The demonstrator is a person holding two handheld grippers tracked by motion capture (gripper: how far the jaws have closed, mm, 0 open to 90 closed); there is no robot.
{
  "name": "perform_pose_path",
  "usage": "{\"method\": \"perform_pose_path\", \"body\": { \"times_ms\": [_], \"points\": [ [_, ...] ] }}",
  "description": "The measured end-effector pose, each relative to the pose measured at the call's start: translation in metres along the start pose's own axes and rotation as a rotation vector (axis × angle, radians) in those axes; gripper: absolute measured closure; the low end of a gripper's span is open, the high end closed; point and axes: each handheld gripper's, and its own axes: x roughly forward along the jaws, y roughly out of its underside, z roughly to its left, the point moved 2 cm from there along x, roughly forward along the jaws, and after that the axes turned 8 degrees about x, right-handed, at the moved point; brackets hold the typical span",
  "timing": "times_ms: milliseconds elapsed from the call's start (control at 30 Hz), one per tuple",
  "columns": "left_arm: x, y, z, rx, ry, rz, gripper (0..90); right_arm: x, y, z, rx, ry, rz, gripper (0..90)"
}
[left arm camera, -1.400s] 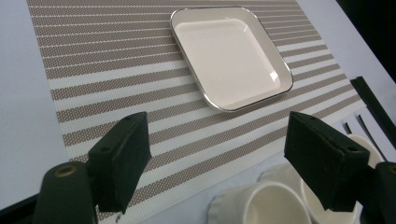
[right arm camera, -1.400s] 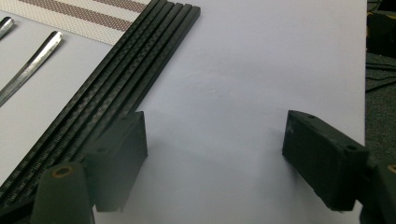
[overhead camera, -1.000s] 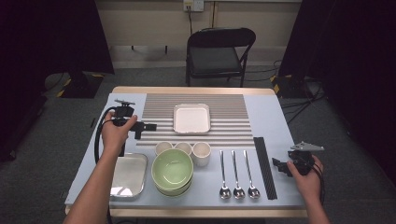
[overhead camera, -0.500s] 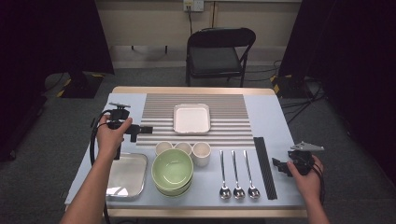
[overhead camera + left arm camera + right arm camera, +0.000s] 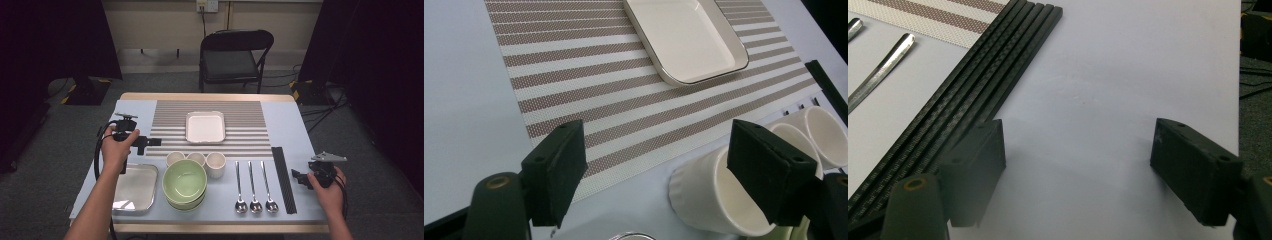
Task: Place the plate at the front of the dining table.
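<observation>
Left tongs (image 5: 150, 142): mine, spread wide, empty, above the mat's (image 5: 170, 125) left edge, aimed at the nearest cup (image 5: 714, 200). Cups: three in a row between mat and bowls (image 5: 185, 180), untouched.

Right tongs (image 5: 296, 177): wide apart, empty, low over the table (image 5: 1108, 85) just beside the chopsticks (image 5: 963, 95).

Dish (image 5: 205, 126): on the mat.

Progress, by my reckoning: nothing gripped yet; all picking remains.

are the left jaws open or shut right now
Open: in the left gripper view the left gripper has its jaws wide apart, gripping nothing, with striped mat between them.
</observation>
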Motion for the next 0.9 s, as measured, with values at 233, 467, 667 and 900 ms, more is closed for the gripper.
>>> {"method": "perform_pose_path", "body": {
  "times_ms": [233,467,667,900],
  "points": [
    [-0.003,0.004,0.001,-0.005,0.005,-0.016,22.1,0.000,0.000,0.000,0.001,0.000,0.001,21.0],
    [-0.008,0.009,0.000,0.002,0.005,0.002,21.7,0.000,0.000,0.000,0.001,0.000,0.000,21.0],
    [-0.012,0.014,0.002,-0.004,0.006,-0.015,22.6,0.000,0.000,0.000,0.001,0.001,0.000,21.0],
    [-0.014,0.018,0.006,-0.007,-0.004,-0.013,23.6,0.000,0.000,0.000,0.001,0.001,0.000,21.0]
  ]
}}
